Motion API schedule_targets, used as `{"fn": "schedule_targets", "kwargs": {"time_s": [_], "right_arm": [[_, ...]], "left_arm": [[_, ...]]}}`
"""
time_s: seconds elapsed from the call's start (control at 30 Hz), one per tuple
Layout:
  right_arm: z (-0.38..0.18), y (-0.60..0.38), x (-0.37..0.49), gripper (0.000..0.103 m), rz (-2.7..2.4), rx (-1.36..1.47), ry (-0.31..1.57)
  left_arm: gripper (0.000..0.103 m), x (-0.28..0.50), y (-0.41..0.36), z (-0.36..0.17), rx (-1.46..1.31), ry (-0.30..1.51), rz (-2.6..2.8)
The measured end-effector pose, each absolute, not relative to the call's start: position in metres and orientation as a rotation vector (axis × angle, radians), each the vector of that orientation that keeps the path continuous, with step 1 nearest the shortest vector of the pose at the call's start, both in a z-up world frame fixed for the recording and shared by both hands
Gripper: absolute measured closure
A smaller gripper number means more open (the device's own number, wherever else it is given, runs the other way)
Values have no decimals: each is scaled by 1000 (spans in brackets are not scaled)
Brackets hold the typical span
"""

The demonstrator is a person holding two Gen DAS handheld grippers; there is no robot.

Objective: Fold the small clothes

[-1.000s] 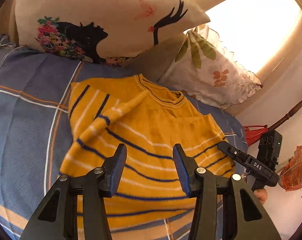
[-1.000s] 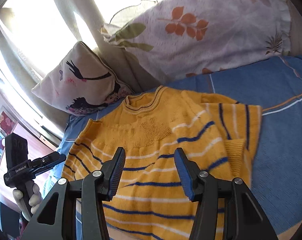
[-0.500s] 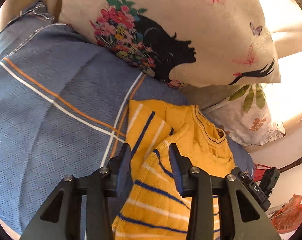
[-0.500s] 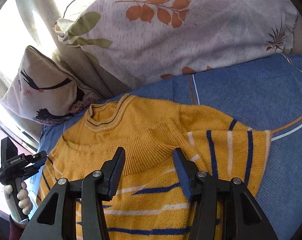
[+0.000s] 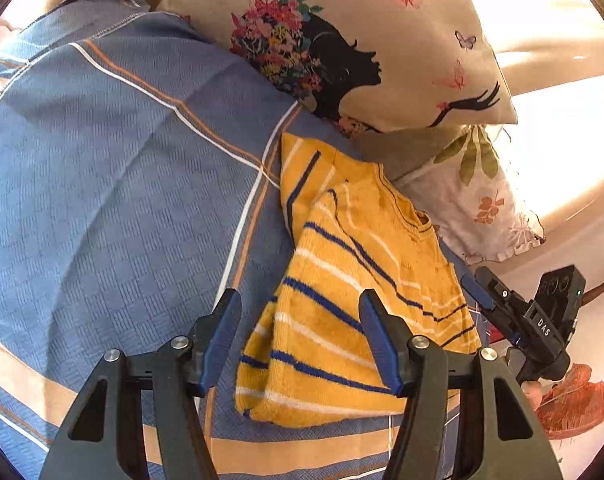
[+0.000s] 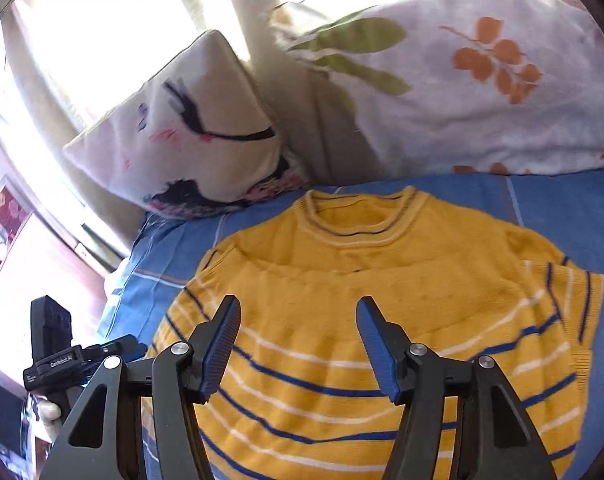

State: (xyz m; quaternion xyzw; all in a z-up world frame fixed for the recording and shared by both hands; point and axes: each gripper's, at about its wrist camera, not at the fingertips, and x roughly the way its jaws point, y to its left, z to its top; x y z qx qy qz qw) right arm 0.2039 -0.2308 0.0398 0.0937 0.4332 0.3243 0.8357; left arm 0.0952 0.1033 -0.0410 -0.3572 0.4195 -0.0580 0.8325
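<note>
Currently left hand-held gripper (image 5: 300,344) is spread open, nothing between its fingers, hovering over the left side of the yellow striped sweater (image 5: 353,308); left finger (image 5: 218,340) sits over bare bedspread (image 5: 114,200), right finger over the knit. Right hand-held gripper (image 6: 298,346) also spread open and empty, hovering above the chest of the sweater, both fingers over fabric, touching or not I cannot tell. Sweater lies flat on the blue checked bedspread, collar (image 6: 357,216) pointing away toward the pillows, hem toward the grippers, so long axis runs straight ahead of both. Left sleeve (image 5: 329,236) looks folded in across the body; right sleeve (image 6: 573,312) also tucked over at the right edge. Left hand-held gripper sits nearest the folded left edge, right one nearest the middle; likely next grab is hem or shoulders for a lengthwise fold. Both point forward and slightly down. Silhouette-print cushion (image 5: 361,48) and leaf-print pillow (image 6: 461,80) stand just behind the collar. Orange mesh thing (image 5: 573,400) off the bed, right.
</note>
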Motion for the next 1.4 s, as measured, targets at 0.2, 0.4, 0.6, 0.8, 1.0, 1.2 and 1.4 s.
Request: {"fn": "schedule_targets", "kwargs": {"time_s": [0.2,0.4,0.6,0.8,1.0,1.2,1.4], "right_arm": [[27,-143,195,38,809,89,1013],[9,-69,203,34,836,-16,1130],[-9,-10,203,28,742,-245,1183],[-20,12,187,68,621,-572,1130],[2,-28,188,88,649,-414,1086],[48,-130,207,90,657,-128,1018],[56,-270,222,91,533,90,973]], "left_arm": [[50,89,87,-61,-828,880,-146],[92,76,86,-61,-909,829,-191],[92,71,74,-46,-886,792,-197],[92,70,65,-37,-889,782,-213],[92,64,40,-11,-840,766,-249],[84,37,17,29,-800,713,-334],[62,30,-1,37,-737,721,-302]]}}
